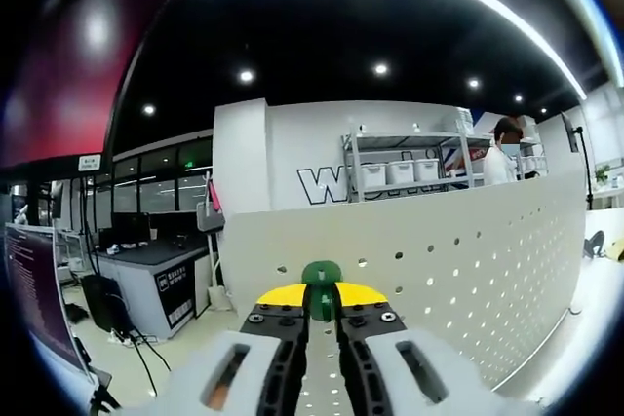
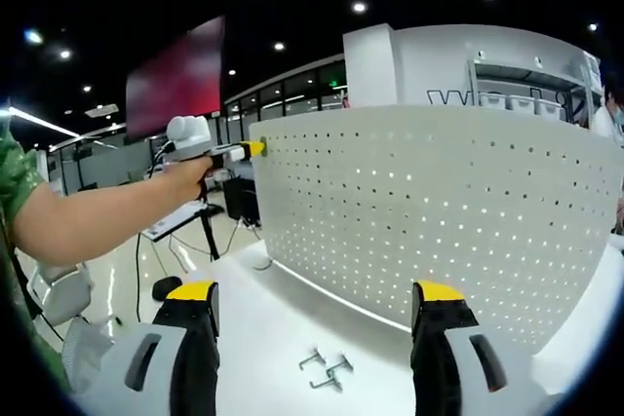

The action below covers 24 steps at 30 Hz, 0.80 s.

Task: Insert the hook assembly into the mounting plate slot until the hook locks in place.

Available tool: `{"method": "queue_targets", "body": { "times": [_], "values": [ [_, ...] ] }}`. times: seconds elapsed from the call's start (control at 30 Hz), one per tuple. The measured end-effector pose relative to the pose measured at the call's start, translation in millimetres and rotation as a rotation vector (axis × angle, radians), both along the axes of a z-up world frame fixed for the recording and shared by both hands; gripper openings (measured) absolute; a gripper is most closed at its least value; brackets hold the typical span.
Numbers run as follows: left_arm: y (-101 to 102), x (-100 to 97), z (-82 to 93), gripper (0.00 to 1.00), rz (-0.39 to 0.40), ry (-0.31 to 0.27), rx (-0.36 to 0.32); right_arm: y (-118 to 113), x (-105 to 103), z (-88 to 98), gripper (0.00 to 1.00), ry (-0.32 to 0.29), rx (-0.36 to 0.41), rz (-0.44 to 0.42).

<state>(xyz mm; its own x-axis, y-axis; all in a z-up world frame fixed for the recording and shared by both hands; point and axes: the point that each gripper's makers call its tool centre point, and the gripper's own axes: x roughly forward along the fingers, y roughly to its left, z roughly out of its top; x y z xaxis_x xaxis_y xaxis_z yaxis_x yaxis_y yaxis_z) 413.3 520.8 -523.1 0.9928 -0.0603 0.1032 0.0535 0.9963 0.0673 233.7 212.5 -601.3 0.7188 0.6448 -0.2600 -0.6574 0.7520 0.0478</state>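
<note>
Left gripper [image 1: 320, 314] clamped on green hook assembly [image 1: 320, 284] at pegboard mounting plate [image 1: 458, 260] top edge; right gripper [image 2: 314, 301] jaws wide apart, nothing between, small metal hooks [image 2: 327, 369] lying on white table [image 2: 263, 338] just ahead between them.

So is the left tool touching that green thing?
Touching. In the left gripper view the left tool has its jaws closed on the green piece, which sticks out from between the yellow tips right at the white pegboard.
</note>
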Motion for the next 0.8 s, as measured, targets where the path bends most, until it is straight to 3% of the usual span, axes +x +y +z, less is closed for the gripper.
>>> {"method": "queue_targets", "body": {
  "times": [0.8],
  "values": [
    [-6.0, -7.1, -5.4, 0.38, -0.023, 0.019, -0.054, 2.4, -1.6, 1.8, 0.83, -0.005, 0.001, 0.006]
  ]
}}
